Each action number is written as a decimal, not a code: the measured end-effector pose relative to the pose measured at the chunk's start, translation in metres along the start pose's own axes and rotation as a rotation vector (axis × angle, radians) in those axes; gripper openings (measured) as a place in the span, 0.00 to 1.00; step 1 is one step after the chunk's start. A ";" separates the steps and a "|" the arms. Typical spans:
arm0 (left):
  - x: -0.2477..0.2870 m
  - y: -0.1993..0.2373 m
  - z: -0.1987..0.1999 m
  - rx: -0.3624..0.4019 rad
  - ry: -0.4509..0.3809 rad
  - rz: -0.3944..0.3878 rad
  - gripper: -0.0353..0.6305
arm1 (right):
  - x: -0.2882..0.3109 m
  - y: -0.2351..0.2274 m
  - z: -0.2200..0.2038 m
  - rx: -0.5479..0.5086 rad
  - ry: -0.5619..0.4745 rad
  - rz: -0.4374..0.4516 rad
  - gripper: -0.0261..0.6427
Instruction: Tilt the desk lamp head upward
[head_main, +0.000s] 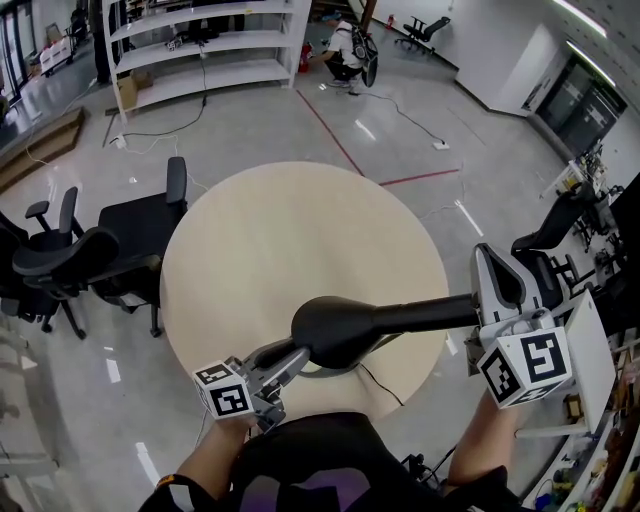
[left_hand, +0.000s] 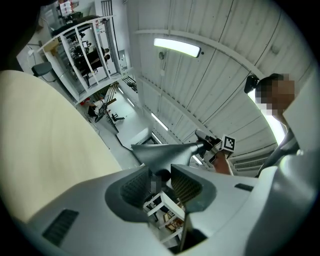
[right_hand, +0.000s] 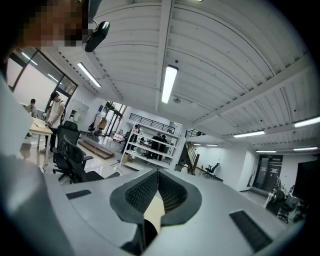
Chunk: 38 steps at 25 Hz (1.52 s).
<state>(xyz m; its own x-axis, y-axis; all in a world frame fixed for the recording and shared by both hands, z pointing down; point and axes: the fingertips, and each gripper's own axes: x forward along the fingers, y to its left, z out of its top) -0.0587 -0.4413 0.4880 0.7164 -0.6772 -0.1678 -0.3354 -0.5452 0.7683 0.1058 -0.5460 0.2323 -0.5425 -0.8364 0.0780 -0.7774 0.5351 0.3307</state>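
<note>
The black desk lamp head (head_main: 340, 328) hovers over the near edge of the round beige table (head_main: 300, 230), its long neck (head_main: 430, 314) running right. My left gripper (head_main: 290, 358) reaches in under the head from the lower left. In the left gripper view its jaws (left_hand: 161, 172) stand a little apart with a dark lamp part between the pads, and the cone-shaped head (left_hand: 162, 152) lies just beyond. My right gripper (head_main: 492, 268) points upward at the neck's right end, which meets its body below the jaws. The right gripper view (right_hand: 158, 172) shows the pads together with nothing between them.
The lamp's base ring (head_main: 335, 372) and black cable (head_main: 385, 385) lie at the table's near edge. Black office chairs (head_main: 90, 260) stand left of the table. White shelves (head_main: 210, 40) and a crouching person (head_main: 350, 50) are far back. A white bench (head_main: 590, 360) is at the right.
</note>
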 end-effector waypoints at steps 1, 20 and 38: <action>-0.001 0.000 0.005 0.006 -0.007 0.003 0.32 | 0.000 -0.001 -0.002 0.002 0.005 -0.006 0.06; -0.016 -0.071 0.122 0.241 -0.198 0.010 0.31 | -0.030 -0.021 -0.056 0.152 0.087 -0.098 0.06; 0.010 -0.165 0.178 0.501 -0.188 -0.049 0.31 | -0.039 -0.013 -0.097 0.206 0.139 -0.145 0.06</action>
<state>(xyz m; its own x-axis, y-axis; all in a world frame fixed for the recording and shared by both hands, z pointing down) -0.1047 -0.4461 0.2500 0.6322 -0.6968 -0.3389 -0.5880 -0.7163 0.3758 0.1681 -0.5320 0.3156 -0.3835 -0.9065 0.1766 -0.8995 0.4100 0.1512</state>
